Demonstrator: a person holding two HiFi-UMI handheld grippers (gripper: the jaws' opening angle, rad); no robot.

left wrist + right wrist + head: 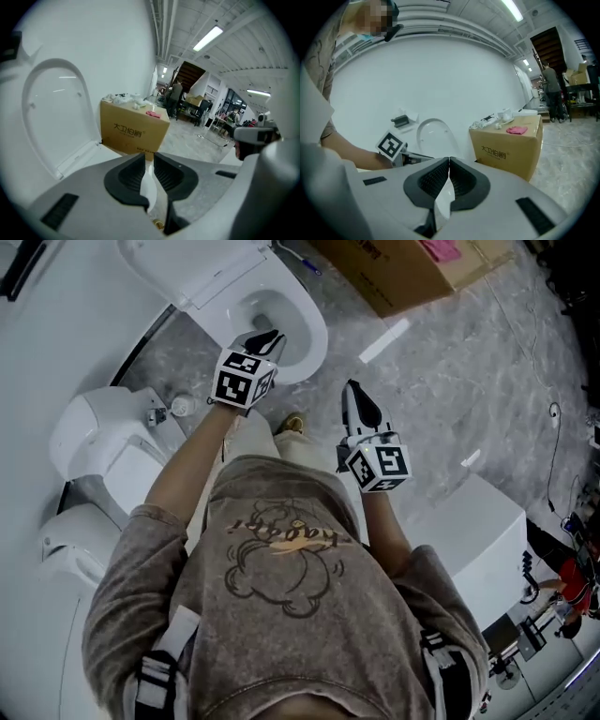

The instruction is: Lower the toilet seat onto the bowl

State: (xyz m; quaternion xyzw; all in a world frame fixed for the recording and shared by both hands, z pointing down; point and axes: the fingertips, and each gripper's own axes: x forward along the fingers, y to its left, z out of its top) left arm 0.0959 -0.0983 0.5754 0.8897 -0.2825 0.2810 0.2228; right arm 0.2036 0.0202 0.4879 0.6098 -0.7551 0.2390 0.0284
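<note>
Upright toilet seat (pixel 56 64) stands left of left gripper (pixel 149 161).

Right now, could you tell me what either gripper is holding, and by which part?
Nothing: the left gripper stands slightly open and empty, the right gripper shut on nothing.

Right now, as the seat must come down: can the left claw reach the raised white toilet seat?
Probably yes: the left claw hovers over the white ceramic bowl, with nothing between it and the raised white toilet seat.
</note>
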